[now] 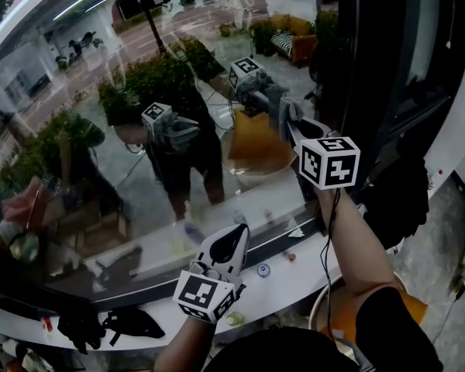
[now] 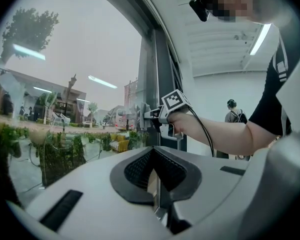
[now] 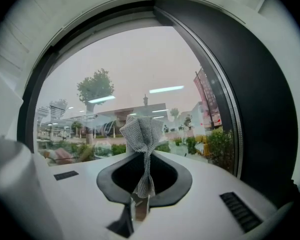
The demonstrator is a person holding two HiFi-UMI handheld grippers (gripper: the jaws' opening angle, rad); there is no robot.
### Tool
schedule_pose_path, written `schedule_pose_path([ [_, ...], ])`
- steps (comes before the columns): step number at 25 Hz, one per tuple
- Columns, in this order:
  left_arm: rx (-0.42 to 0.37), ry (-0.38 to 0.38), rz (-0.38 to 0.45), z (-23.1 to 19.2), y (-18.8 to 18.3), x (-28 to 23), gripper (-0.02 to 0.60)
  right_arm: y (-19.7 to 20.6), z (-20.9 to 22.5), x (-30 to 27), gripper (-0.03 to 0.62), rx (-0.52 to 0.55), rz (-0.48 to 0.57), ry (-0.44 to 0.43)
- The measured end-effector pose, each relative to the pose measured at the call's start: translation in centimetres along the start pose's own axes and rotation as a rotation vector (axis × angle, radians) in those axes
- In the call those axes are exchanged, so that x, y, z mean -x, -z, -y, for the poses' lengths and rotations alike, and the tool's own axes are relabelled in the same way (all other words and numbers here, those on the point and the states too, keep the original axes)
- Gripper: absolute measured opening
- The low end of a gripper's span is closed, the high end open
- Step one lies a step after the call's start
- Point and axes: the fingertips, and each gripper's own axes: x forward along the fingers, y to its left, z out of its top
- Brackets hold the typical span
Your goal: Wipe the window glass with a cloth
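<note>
The window glass (image 1: 139,130) fills most of the head view and mirrors me and both grippers. My right gripper (image 1: 293,124) is raised near the glass's right edge, shut on a grey mesh cloth (image 3: 141,134). In the right gripper view the cloth (image 1: 288,111) stands bunched out of the jaws right in front of the glass (image 3: 140,74); I cannot tell if it touches. My left gripper (image 1: 229,245) is lower, over the sill, pointing up at the glass. Its jaws are shut with nothing between them (image 2: 157,184). The left gripper view shows the right gripper (image 2: 141,114) beside the frame.
A dark window frame (image 1: 364,68) runs down the right of the glass. The white sill (image 1: 294,281) below carries a small cap (image 1: 263,270) and a black object (image 1: 132,324). An orange round object (image 1: 411,308) sits below right. A person (image 2: 233,111) stands far behind.
</note>
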Motion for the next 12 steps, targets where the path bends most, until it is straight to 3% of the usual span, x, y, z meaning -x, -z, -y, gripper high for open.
schedule_pose_path([
  [12,0.0,-0.018,-0.01,-0.21,0.06,0.61,0.008,-0.03,0.03,-0.01,0.044,-0.002,0.014,-0.001],
])
